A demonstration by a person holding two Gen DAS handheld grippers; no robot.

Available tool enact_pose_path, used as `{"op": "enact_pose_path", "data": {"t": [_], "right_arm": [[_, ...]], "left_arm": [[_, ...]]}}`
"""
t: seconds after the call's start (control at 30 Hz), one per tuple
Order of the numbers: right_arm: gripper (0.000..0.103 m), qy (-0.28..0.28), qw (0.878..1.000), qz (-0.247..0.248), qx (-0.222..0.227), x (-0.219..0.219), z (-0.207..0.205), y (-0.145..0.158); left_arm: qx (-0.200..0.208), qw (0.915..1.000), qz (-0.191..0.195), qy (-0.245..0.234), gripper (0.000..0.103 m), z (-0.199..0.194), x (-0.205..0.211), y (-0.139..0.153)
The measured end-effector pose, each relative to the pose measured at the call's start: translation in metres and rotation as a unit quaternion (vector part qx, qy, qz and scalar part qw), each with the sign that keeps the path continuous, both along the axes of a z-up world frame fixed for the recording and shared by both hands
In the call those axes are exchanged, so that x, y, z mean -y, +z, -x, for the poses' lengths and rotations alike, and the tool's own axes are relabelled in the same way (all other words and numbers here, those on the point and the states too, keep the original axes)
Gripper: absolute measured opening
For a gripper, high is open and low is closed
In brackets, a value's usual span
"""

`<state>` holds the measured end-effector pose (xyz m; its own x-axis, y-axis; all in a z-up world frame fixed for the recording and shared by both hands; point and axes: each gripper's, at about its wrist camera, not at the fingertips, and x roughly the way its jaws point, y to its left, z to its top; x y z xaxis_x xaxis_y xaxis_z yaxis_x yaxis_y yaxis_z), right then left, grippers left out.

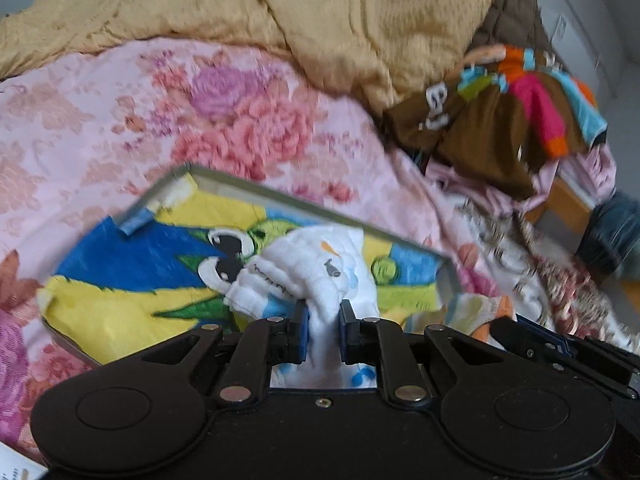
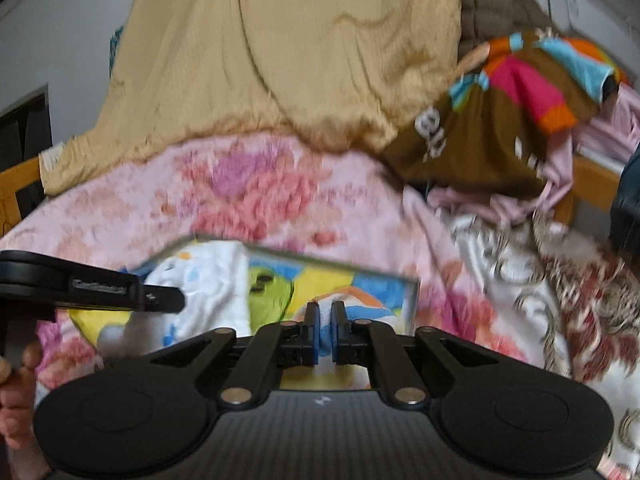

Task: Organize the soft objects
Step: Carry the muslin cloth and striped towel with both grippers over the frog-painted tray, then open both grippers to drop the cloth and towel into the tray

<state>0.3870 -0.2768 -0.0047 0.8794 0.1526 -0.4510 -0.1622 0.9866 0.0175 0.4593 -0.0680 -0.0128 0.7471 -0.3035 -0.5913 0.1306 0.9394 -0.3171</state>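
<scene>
My left gripper (image 1: 323,312) is shut on a bunched white cloth (image 1: 308,264) with small blue and orange prints. The cloth hangs over a shallow grey-rimmed box (image 1: 320,208) lined with a yellow, blue and green cartoon towel (image 1: 132,272). My right gripper (image 2: 325,312) is shut on another thin edge of the white cloth (image 2: 208,280), over the right end of the box (image 2: 320,260). From the right wrist, the left gripper (image 2: 168,300) shows at the left. The right gripper (image 1: 520,330) shows low right from the left wrist. Both views are motion-blurred.
The box lies on a pink floral blanket (image 1: 240,120). Behind it are a tan quilt (image 1: 320,20) and a brown garment with bright sleeves (image 1: 500,120). A white and red patterned cloth (image 2: 560,280) lies right. A wooden bed edge (image 2: 596,184) and a hand (image 2: 16,380) show.
</scene>
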Motion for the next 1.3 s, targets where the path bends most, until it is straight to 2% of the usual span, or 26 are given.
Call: {"op": "enact_pose_path", "data": {"t": [0.17,0.3,0.43,0.5,0.53,0.6,0.67,0.7,0.77,0.9,0.97,1.13,1.3], "right_arm": [[0.007,0.013,0.999,0.014,-0.050,-0.006,-0.004,-0.014],[0.009,0.023,0.997,0.015,-0.070,-0.010,-0.006,-0.020],[0.015,0.019,0.997,0.013,-0.070,-0.012,-0.005,-0.017],[0.025,0.016,0.997,0.013,-0.071,-0.010,-0.004,-0.014],[0.033,0.013,0.997,0.011,-0.072,-0.009,-0.003,-0.013],[0.039,0.006,0.997,0.001,-0.073,-0.003,-0.001,-0.011],[0.056,0.002,0.997,-0.013,-0.073,0.002,0.002,-0.008],[0.059,0.000,0.997,-0.020,-0.072,0.005,0.004,-0.006],[0.066,-0.003,0.997,-0.035,-0.067,0.010,0.010,-0.003],[0.078,-0.013,0.998,-0.046,-0.039,0.015,0.030,0.008],[0.086,-0.014,0.998,-0.049,-0.021,0.016,0.045,0.015],[0.099,-0.016,0.997,-0.066,0.026,0.019,0.088,0.038],[0.103,-0.024,0.995,-0.072,0.062,0.019,0.127,0.056]], "left_arm": [[-0.026,0.9992,-0.025,-0.020,0.016,-0.002,0.009,-0.010],[-0.036,0.9987,-0.032,-0.017,0.020,0.002,0.008,-0.013],[-0.042,0.9986,-0.031,0.006,0.037,0.008,0.003,-0.007],[-0.042,0.9988,-0.019,0.018,0.044,0.012,-0.002,-0.003],[-0.042,0.9987,-0.015,0.023,0.049,0.014,-0.004,-0.001],[-0.035,0.9988,-0.011,0.033,0.058,0.022,-0.007,0.006],[-0.023,0.9990,-0.013,0.037,0.068,0.031,-0.008,0.013],[-0.015,0.9990,-0.015,0.038,0.070,0.037,-0.009,0.018],[-0.001,0.9990,-0.016,0.042,0.077,0.048,-0.011,0.026],[0.028,0.9983,-0.017,0.048,0.083,0.075,-0.017,0.044],[0.043,0.9974,-0.018,0.054,0.091,0.090,-0.020,0.053],[0.083,0.9943,-0.030,0.061,0.098,0.130,-0.026,0.074],[0.116,0.9903,-0.040,0.066,0.102,0.174,-0.030,0.089]]}}
